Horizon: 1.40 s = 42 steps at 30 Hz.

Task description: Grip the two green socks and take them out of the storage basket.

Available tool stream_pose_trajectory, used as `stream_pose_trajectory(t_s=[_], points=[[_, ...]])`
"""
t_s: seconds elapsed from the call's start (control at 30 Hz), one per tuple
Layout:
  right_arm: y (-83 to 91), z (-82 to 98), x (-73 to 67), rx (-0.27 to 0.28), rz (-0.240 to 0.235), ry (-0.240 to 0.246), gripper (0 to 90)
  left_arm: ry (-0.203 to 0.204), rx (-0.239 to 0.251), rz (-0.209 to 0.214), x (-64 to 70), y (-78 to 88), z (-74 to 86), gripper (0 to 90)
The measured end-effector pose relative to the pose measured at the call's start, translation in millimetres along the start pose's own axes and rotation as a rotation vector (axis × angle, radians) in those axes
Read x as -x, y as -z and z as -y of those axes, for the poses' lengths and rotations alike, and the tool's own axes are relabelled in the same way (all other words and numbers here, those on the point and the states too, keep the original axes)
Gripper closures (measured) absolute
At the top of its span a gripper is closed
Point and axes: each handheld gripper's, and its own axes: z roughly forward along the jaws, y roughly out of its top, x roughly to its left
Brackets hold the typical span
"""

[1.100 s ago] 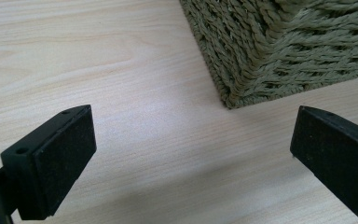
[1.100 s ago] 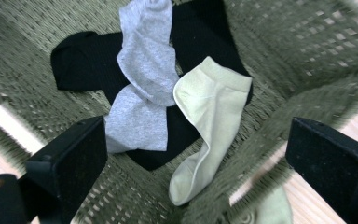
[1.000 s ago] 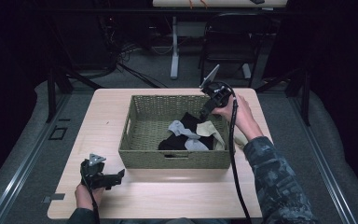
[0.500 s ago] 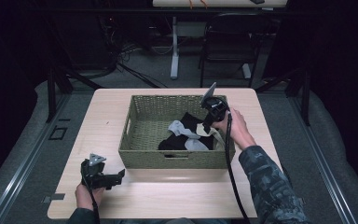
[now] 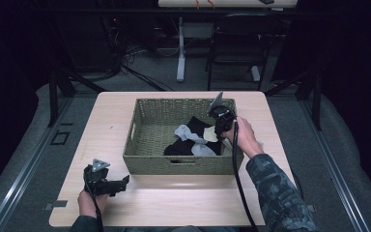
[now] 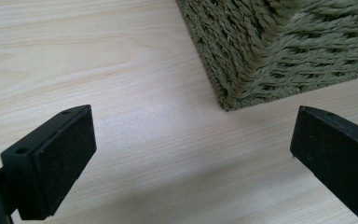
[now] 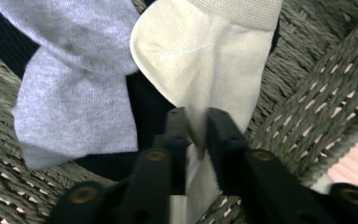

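While the left gripper (image 5: 107, 183) rests wide open on the table (image 5: 183, 203) as before | right gripper (image 7: 196, 122) has sunk into the basket (image 5: 145, 130) | jaws just closing, now pinching the cream sock (image 7: 205, 51) beside the grey sock (image 7: 74, 98)

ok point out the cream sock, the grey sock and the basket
cream sock (image 7: 205, 60), right gripper view, its broad middle
grey sock (image 7: 74, 107), right gripper view, its lower flat part
basket (image 5: 183, 165), high view, near wall
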Motion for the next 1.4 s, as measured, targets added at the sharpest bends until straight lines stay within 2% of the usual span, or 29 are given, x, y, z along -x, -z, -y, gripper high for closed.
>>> stream_pose_trajectory(t_s=[0.07,0.13,0.17,0.23,0.43,0.47,0.5,0.53,0.8,0.83,1.2,1.4], points=[[0.9,1.0,-0.5,0.017,-0.006,-0.007,86.5,0.0,0.0,0.0,0.0,0.0,0.0,0.0],[5.1,0.8,0.8,-0.008,-0.006,0.009,87.1,0.0,0.0,0.0,0.1,0.0,0.0,0.1],[6.1,1.8,0.4,0.014,-0.016,-0.001,87.2,0.0,0.001,0.0,0.2,0.1,0.0,0.0],[11.7,2.7,0.7,0.024,-0.022,-0.001,87.2,0.001,0.001,0.0,0.1,0.0,0.0,0.1],[37.6,4.1,3.3,0.051,-0.042,0.021,87.3,0.001,0.001,0.001,0.1,0.0,0.0,0.0],[41.0,4.8,2.3,0.075,-0.056,0.009,87.3,0.001,0.001,0.001,0.2,-0.2,0.0,0.0],[45.8,4.7,2.3,0.076,-0.062,0.012,87.3,0.001,0.001,0.001,0.2,-0.2,0.0,0.1],[51.0,4.0,2.7,0.063,-0.055,0.025,87.2,0.001,0.001,0.002,0.1,-0.2,-0.1,0.1],[84.5,1.1,3.2,0.121,-0.07,0.036,87.3,0.002,-0.005,0.0,0.3,-1.2,-0.6,0.1],[91.0,-0.1,3.2,0.116,-0.063,0.05,87.3,0.002,-0.002,-0.001,0.2,-1.2,-0.2,0.0],[133.7,-1.0,-2.0,0.14,-0.056,0.072,87.3,0.01,-0.002,-0.001,-0.1,-0.4,1.8,0.1],[154.5,-0.7,-1.3,0.15,-0.051,0.064,87.3,0.011,0.001,-0.003,-0.3,0.7,1.8,0.1]])
